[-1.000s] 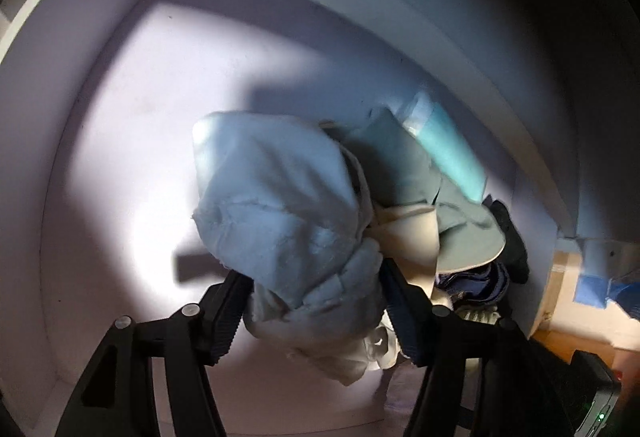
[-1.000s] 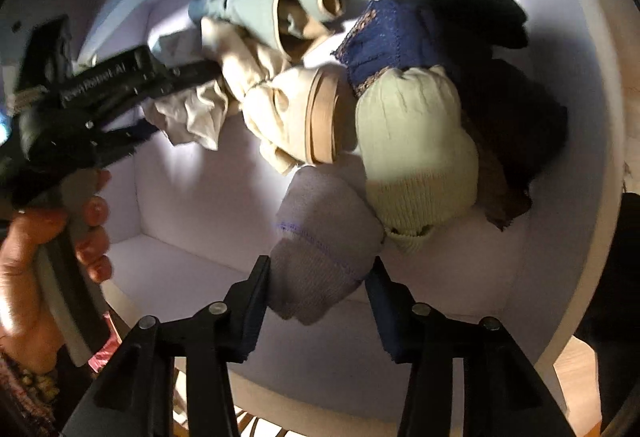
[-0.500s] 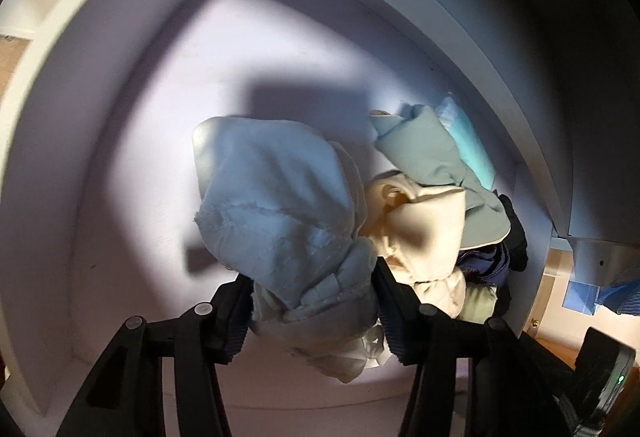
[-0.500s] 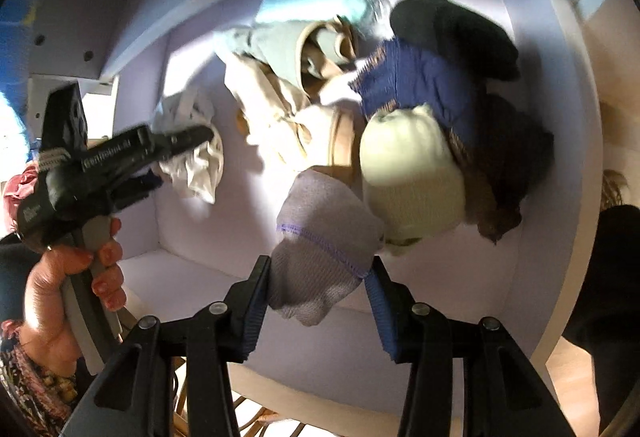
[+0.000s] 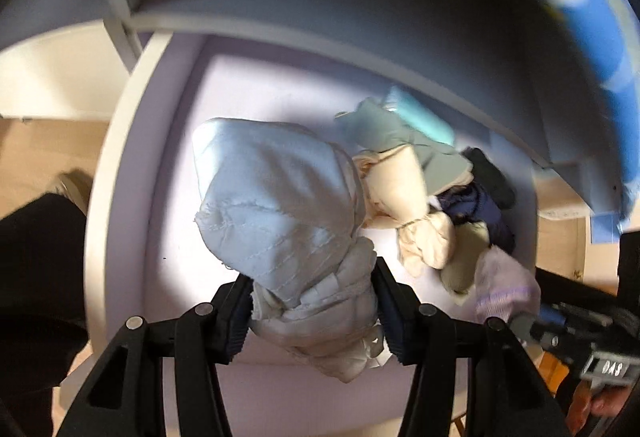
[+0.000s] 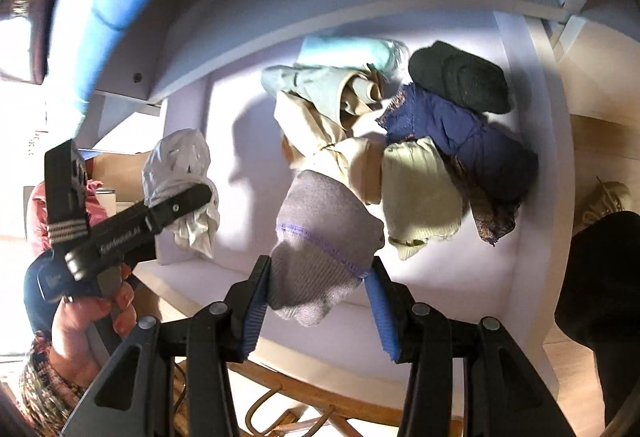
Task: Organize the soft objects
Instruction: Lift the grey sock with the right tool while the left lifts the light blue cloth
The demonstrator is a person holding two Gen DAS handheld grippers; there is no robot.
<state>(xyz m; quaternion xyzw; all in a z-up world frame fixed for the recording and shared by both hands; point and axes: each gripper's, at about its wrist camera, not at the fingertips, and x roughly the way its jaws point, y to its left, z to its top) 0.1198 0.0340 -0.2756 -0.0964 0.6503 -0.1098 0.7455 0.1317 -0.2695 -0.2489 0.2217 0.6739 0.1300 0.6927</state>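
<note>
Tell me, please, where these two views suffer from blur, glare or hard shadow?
Left wrist view: the blue band at top right is smeared by motion, the pale quilted cloth in the left claw is sharp, and a bright patch lights the shelf floor. Right wrist view: the far left edge is blown out white, and the pile throws a hard shadow on the back wall.

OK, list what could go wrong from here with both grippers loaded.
1. The pale blue garment bulges well beyond the left gripper, with loose folds hanging below, so it may snag or slip.
2. The right gripper pinches only the lower end of the grey sock, so it might slide free.
3. The heap in the white bin leans loosely; the cream sock could tumble if bumped.
</note>
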